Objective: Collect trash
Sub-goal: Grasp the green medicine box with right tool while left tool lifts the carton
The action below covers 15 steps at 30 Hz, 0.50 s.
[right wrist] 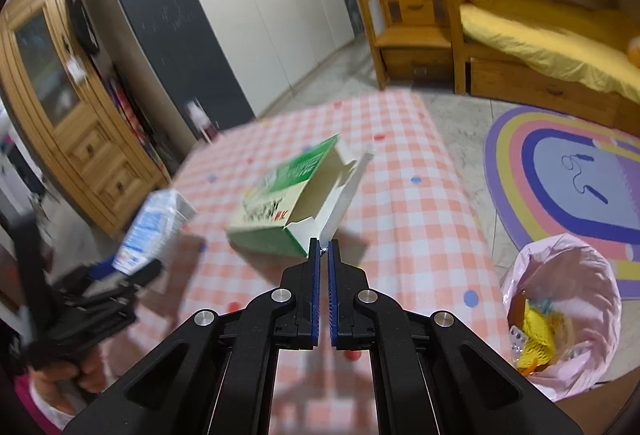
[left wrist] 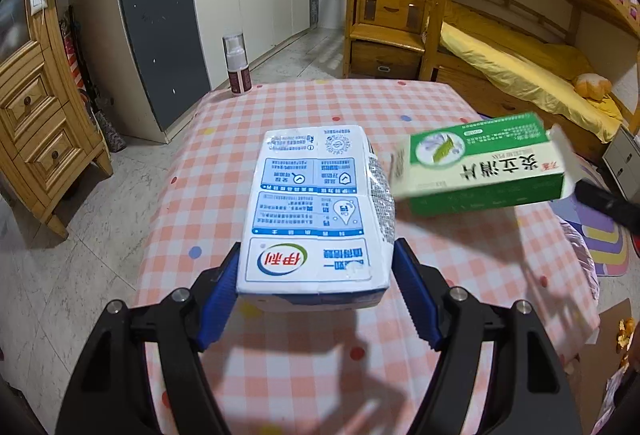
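My left gripper point(left wrist: 316, 267) is shut on a white and blue milk carton point(left wrist: 316, 211) and holds it above the pink checked table point(left wrist: 280, 107). The carton also shows, blurred, in the right wrist view point(right wrist: 152, 231). My right gripper point(right wrist: 323, 245) is shut on the open flap of a green and white medicine box point(right wrist: 288, 195) and holds it above the table. The box also shows at the right of the left wrist view point(left wrist: 480, 167).
A bin lined with a pink bag point(right wrist: 560, 319) with trash inside stands on the floor right of the table. A spray bottle point(left wrist: 238, 65) stands at the table's far left corner. A rainbow rug point(right wrist: 560, 171), bunk bed point(left wrist: 520, 75) and cabinets surround the table.
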Each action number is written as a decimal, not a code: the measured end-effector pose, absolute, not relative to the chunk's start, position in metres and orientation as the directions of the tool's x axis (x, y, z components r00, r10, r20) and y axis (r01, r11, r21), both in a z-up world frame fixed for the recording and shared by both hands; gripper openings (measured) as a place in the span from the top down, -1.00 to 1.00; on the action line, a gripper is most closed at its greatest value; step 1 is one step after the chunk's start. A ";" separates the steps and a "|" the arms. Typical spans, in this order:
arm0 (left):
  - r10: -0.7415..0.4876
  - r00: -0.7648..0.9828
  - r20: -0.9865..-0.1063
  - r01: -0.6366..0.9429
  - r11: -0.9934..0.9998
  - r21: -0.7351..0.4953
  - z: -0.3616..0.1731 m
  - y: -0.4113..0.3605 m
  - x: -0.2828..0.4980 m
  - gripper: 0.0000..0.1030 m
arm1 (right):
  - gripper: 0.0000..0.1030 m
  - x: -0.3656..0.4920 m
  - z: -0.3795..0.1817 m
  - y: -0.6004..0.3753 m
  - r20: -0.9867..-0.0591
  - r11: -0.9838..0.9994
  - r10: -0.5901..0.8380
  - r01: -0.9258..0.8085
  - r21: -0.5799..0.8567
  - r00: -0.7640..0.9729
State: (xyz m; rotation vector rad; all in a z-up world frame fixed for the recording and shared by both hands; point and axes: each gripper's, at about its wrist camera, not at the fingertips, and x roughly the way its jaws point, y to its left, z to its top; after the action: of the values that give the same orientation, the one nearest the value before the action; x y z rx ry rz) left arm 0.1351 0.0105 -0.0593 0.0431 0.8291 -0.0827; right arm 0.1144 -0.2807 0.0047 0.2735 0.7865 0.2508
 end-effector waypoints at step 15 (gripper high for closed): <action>-0.229 0.697 -0.679 0.294 0.956 -0.020 -0.012 -0.067 0.085 -0.38 | 1.00 0.040 0.073 -0.342 -0.519 0.957 0.166 -0.011 0.289 0.839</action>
State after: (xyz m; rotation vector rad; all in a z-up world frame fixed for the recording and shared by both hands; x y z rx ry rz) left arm 0.0851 -0.0668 -0.0115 0.0930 0.7442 -0.2921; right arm 0.0400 -0.3424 0.0729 0.2815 0.5699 0.0953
